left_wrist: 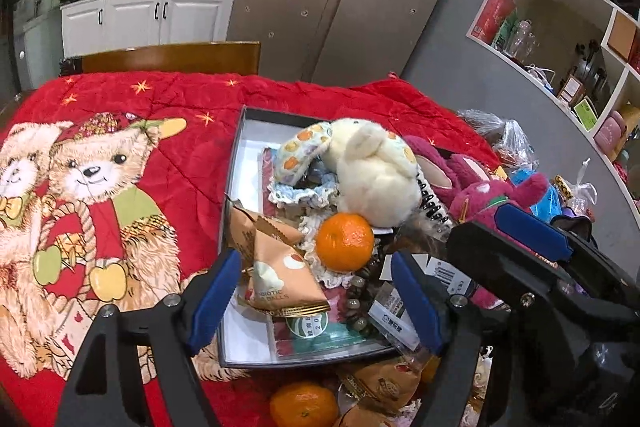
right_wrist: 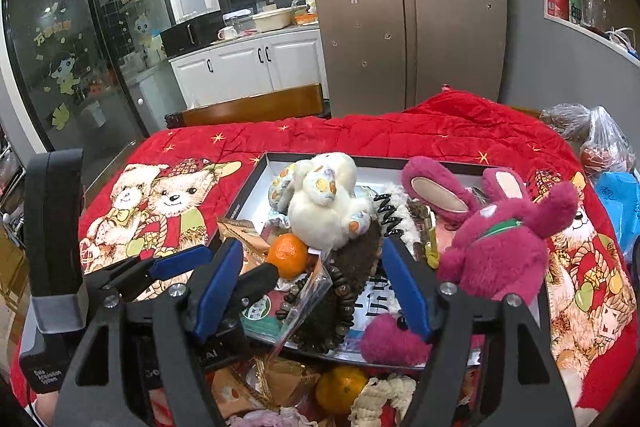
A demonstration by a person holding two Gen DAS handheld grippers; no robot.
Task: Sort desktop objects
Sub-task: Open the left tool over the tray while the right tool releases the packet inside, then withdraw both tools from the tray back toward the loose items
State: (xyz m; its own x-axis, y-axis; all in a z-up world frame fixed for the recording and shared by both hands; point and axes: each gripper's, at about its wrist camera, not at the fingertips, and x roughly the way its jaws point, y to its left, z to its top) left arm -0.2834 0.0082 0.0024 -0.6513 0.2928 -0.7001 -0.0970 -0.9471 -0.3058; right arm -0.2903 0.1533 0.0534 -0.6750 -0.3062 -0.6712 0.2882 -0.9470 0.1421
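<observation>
At frame center we see the red bear quilt under an open box holding a cream plush, pink plush and tangerine; our left gripper and right gripper both gape wide, holding nothing.

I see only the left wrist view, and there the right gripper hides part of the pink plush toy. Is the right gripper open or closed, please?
Observer: Open. The right wrist view shows the right gripper with its fingers wide apart, gripping nothing.
Operator: What lies between its fingers?
Observer: A string of wooden beads on a dark brown furry pad, inside the box.
Operator: And the pink toy, is it in the box?
Observer: The pink plush toy lies over the right side of the box, with its ears pointing toward the fridge.
</observation>
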